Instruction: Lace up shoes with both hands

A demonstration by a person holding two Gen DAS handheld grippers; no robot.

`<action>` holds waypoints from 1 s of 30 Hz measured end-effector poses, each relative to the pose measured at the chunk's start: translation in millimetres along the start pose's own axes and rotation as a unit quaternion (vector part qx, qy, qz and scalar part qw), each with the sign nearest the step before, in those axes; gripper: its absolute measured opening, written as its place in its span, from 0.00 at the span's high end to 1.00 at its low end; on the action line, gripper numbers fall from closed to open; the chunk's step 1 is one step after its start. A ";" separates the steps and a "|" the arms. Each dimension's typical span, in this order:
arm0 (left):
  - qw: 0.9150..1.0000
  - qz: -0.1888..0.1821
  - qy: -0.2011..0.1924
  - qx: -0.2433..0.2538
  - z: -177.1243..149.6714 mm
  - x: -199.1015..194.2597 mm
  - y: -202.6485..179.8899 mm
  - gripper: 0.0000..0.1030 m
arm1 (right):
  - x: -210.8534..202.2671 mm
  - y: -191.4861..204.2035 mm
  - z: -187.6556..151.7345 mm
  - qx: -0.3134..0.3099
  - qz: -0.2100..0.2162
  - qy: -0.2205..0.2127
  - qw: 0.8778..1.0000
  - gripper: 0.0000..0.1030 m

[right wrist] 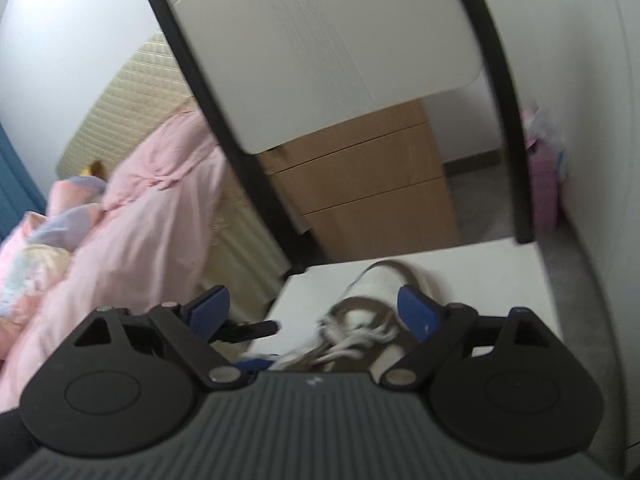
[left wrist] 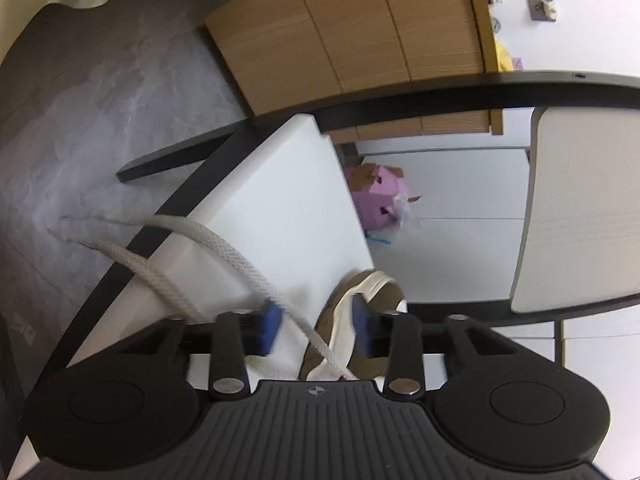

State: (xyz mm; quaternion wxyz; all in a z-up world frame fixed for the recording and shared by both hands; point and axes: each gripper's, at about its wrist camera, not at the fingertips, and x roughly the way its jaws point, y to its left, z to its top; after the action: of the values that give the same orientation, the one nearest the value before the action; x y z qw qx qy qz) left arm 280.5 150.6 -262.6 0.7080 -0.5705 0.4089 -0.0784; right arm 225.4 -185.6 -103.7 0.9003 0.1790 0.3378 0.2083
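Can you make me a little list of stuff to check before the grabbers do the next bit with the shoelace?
1. Shoe sitting on the white chair seat: ok.
2. White lace between the left gripper pads: ok.
3. Left pads pinching the lace: not ok, gap shows.
4. Right gripper open over the shoe: ok.
5. Lace free of tangles: cannot tell, blurred.

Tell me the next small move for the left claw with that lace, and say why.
Probably close the left claw on the white lace. The lace runs between its blue pads without being pinched, and a gap shows on both sides. The shoe sits just ahead on the white seat, and the right claw hangs wide open over it, holding nothing.
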 end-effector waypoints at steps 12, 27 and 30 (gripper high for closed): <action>0.993 -0.012 -0.102 -0.053 50.5 -35.9 25.0 0.97 | 21.4 -12.5 2.8 0.043 -0.027 0.011 0.999 0.11; 0.988 -0.066 -0.118 0.080 54.4 -56.8 -26.9 0.98 | 14.7 -10.6 6.5 0.049 -0.023 -0.001 0.999 0.11; 0.971 -0.119 -0.095 0.182 26.3 -54.0 -67.1 0.98 | 5.0 -18.1 10.9 0.069 -0.015 -0.014 0.997 0.11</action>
State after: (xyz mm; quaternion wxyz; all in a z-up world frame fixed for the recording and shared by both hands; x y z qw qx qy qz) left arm 286.6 178.8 -177.3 0.8212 -0.4816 0.2475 -0.1803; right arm 240.9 -200.5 -107.1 0.8934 0.2380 0.3418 0.1683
